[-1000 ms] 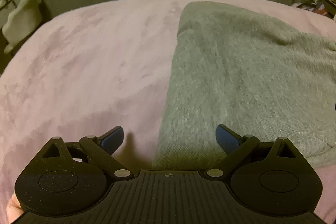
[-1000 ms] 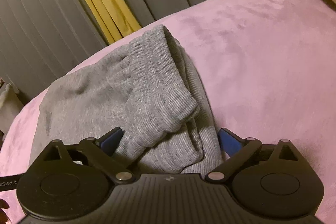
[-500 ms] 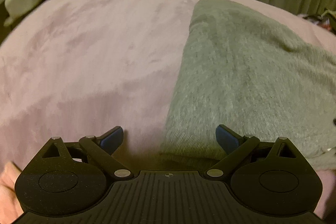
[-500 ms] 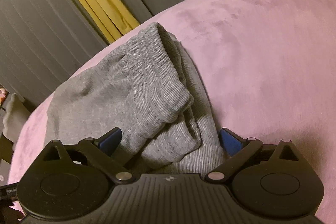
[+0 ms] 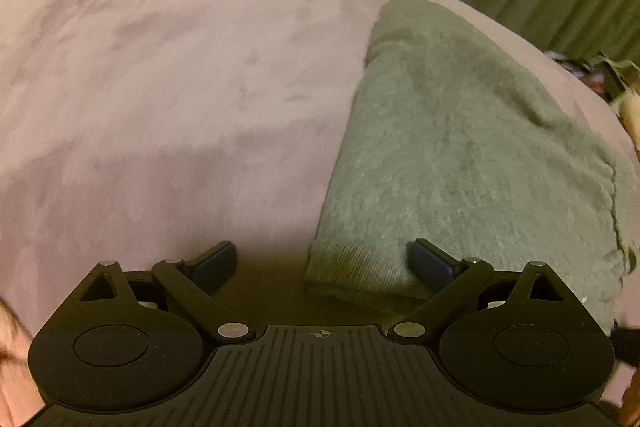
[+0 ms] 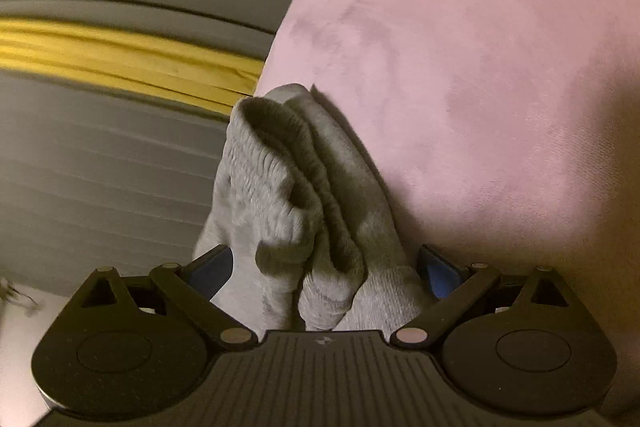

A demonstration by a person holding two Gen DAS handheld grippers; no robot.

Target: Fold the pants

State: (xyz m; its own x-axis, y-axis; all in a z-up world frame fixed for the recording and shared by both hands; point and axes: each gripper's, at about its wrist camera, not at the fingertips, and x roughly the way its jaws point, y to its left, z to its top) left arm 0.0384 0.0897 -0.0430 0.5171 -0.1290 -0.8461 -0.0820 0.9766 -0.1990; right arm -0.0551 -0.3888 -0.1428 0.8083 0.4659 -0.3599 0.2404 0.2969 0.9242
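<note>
The grey knit pants (image 5: 460, 155) lie folded in a long band on the pink bed cover (image 5: 160, 87). My left gripper (image 5: 324, 261) is open, low over the bed, with the ribbed near corner of the pants (image 5: 356, 271) between its fingers and nothing gripped. In the right wrist view the bunched ribbed end of the pants (image 6: 296, 211) lies between the wide-spread fingers of my right gripper (image 6: 326, 265). That gripper is open and rolled strongly to one side.
Grey curtains with a yellow strip (image 6: 120, 55) hang behind the bed. Pink bed cover (image 6: 480, 67) fills the right of the right wrist view. Some clutter (image 5: 600, 75) sits at the far right edge of the bed.
My right gripper has rolled sharply and the pants' ribbed end now stands up between its fingers. My left gripper has shifted left and back, so the pants' ribbed corner shows between its fingers.
</note>
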